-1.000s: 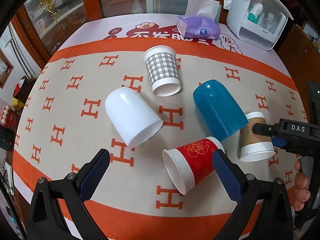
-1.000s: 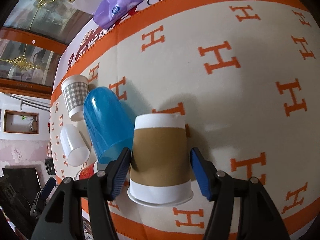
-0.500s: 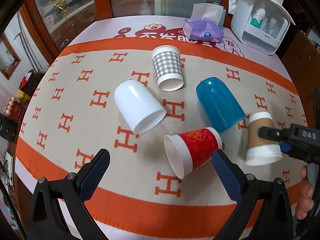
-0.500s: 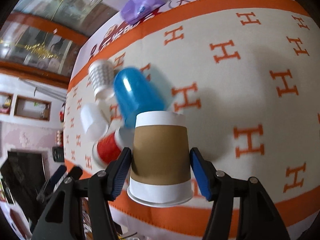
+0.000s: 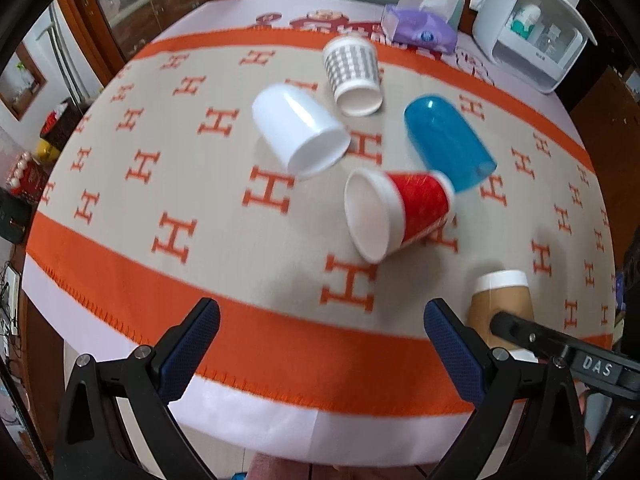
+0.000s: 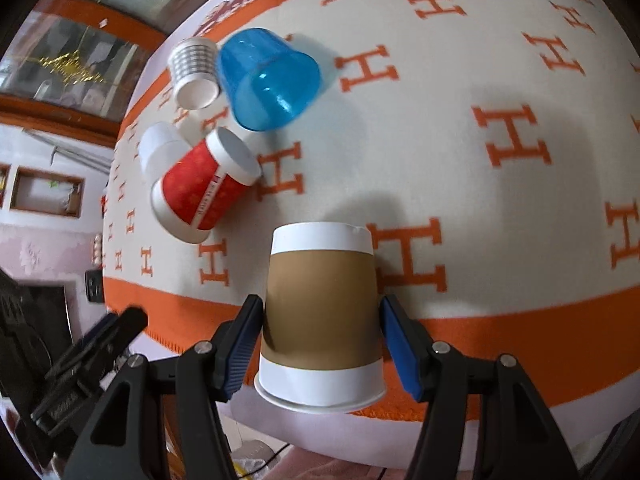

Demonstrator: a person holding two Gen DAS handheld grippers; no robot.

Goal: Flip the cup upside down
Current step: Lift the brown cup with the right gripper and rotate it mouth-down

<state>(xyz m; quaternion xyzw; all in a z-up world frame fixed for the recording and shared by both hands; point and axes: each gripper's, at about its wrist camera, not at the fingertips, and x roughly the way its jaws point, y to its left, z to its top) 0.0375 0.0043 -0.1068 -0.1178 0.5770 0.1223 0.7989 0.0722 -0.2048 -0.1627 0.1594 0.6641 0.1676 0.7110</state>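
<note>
Five cups: I see five on the cloth (image 5: pixel 224 240), and only the brown cup (image 6: pixel 320 312) is in my grip.
Brown cup position: it sits between the pads of my right claw (image 6: pixel 320 344), rim toward the camera, base pointing away; near the front orange border in the left view (image 5: pixel 502 300).
Right claw: closed to the cup's width, both blue pads (image 6: pixel 240 348) pressed on its paper sides.
Left claw (image 5: pixel 320 348): wide apart, holding nothing, out over the table's front edge.
Other cups: red cup (image 5: pixel 400 212), white cup (image 5: pixel 298 132), blue cup (image 5: pixel 446 146) and checked cup (image 5: pixel 354 76) all lie on their sides, well apart from mine.
Materials: brown, red and checked cups are tapered paper; blue is translucent plastic with a rounded base; white is smooth plastic; the cloth is woven beige with orange H marks.
</note>
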